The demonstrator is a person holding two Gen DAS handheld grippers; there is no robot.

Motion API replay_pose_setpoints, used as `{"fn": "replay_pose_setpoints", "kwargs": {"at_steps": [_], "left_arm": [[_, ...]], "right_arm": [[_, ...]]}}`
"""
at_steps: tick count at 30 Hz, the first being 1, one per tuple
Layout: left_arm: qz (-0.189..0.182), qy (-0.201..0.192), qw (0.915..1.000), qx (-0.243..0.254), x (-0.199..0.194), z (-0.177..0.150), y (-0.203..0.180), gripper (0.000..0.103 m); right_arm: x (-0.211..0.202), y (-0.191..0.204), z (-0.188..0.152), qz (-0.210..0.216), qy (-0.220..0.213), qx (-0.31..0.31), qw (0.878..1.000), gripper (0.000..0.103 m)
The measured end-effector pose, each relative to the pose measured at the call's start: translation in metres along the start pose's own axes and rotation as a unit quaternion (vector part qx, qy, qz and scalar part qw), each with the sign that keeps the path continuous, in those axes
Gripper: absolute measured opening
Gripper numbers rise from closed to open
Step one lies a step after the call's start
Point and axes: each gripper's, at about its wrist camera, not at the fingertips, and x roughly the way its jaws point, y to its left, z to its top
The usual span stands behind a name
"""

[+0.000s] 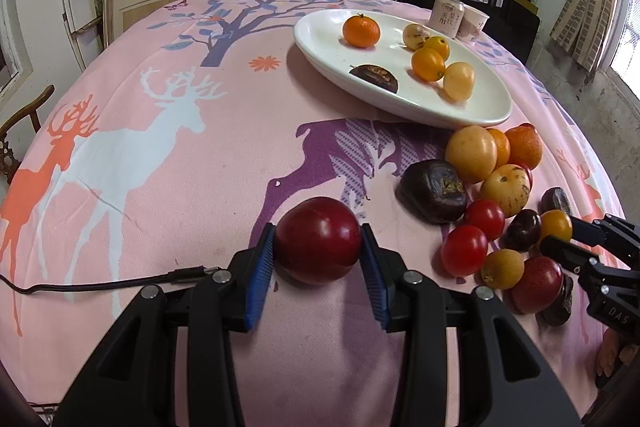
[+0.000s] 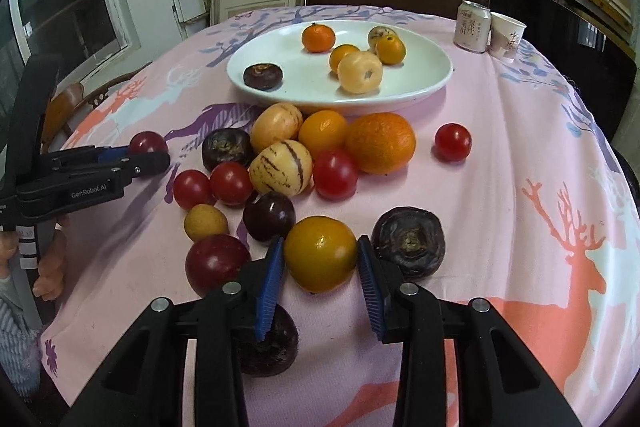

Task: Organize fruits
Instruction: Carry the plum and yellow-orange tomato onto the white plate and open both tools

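My left gripper (image 1: 318, 229) is shut on a dark red plum (image 1: 318, 247) that rests on the pink tablecloth. In the right wrist view that same gripper (image 2: 158, 155) and plum (image 2: 148, 143) sit at the left. My right gripper (image 2: 320, 241) is shut on a small orange-yellow fruit (image 2: 320, 253) at the near side of a pile of loose fruits (image 2: 280, 167). An oval white plate (image 2: 420, 67) behind the pile holds several small fruits. In the left wrist view the plate (image 1: 320, 31) is far right and my right gripper (image 1: 562, 233) reaches in from the right edge.
A drink can (image 2: 473, 26) and a paper cup (image 2: 507, 37) stand behind the plate at the far right. One red tomato (image 2: 453, 141) lies apart, right of the pile. A black cable (image 1: 100, 283) trails across the cloth at left. Shelves and boxes fill the background.
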Motion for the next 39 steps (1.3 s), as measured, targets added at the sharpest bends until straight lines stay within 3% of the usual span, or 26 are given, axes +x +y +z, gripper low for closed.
{"fn": "replay_pose_setpoints", "kwargs": {"at_steps": [19, 22, 29, 33, 39], "left_arm": [[-0.022, -0.034, 0.999, -0.021, -0.019, 0.007, 0.005, 0.04], [-0.014, -0.039, 0.9991, -0.007, -0.022, 0.028, -0.001, 0.04], [-0.007, -0.078, 0.9969, -0.001, -0.02, 0.102, -0.018, 0.04], [0.0, -0.079, 0.9969, 0.001, 0.006, 0.13, -0.028, 0.04], [-0.004, -0.057, 0.9984, -0.003, 0.05, 0.16, -0.033, 0.04]], "right_arm": [[-0.018, -0.024, 0.002, 0.011, -0.046, 0.054, 0.997, 0.037], [-0.028, -0.028, 0.018, 0.0, -0.064, 0.053, 0.997, 0.037], [-0.06, -0.043, 0.101, -0.004, -0.148, 0.066, 0.987, 0.037], [-0.033, -0.053, 0.13, 0.004, -0.146, 0.08, 0.986, 0.037], [0.025, -0.069, 0.14, 0.001, -0.103, 0.095, 0.99, 0.038]]}}
